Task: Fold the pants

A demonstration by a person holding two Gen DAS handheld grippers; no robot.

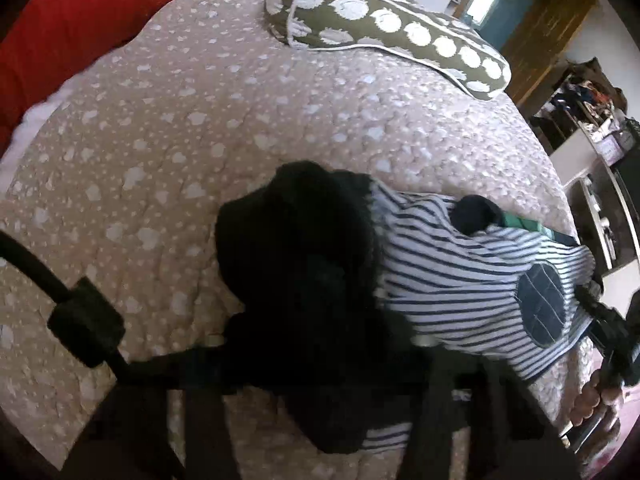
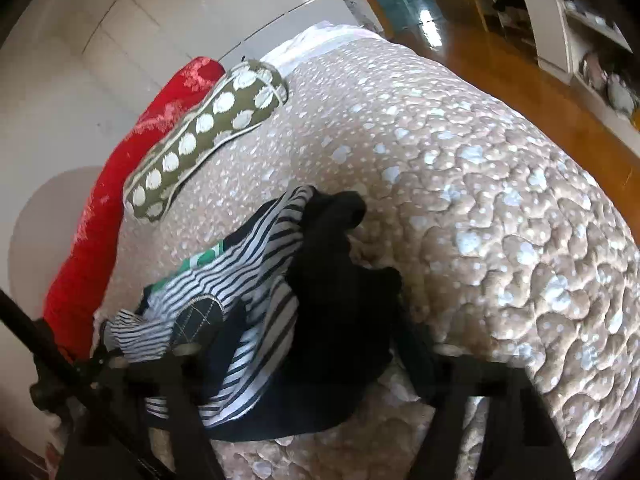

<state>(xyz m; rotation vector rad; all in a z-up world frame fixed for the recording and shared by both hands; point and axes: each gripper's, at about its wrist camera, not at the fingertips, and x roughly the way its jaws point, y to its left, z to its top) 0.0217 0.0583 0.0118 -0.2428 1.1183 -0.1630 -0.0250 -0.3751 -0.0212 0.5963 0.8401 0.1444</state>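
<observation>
Bedroom, bed covered by a beige quilted bedspread (image 1: pixel 168 128) with white spots; wooden floor (image 2: pixel 500 64) and cluttered shelves at the far edge, blurred. An olive bolster pillow (image 1: pixel 384 28) with white dots lies near the head end, a red blanket (image 2: pixel 100 208) bunched beside it. Pants (image 1: pixel 296 248), black, sit crumpled in a heap on the bedspread, partly overlapping a navy-and-white striped garment (image 1: pixel 460 272) with a dark oval patch; shape of the pants is hard to read, no legs or waistband distinguishable. Something green peeks from under the stripes, mostly hidden. Left gripper (image 1: pixel 320 384) is dark on dark fabric, fingers lost against the pants; can't tell if it's clamped. Right gripper (image 2: pixel 304 400) likewise: black fabric lies between its fingers, tips hidden, grip unclear. A hand (image 1: pixel 592 400) is cut off at the left-wrist view's right edge.
</observation>
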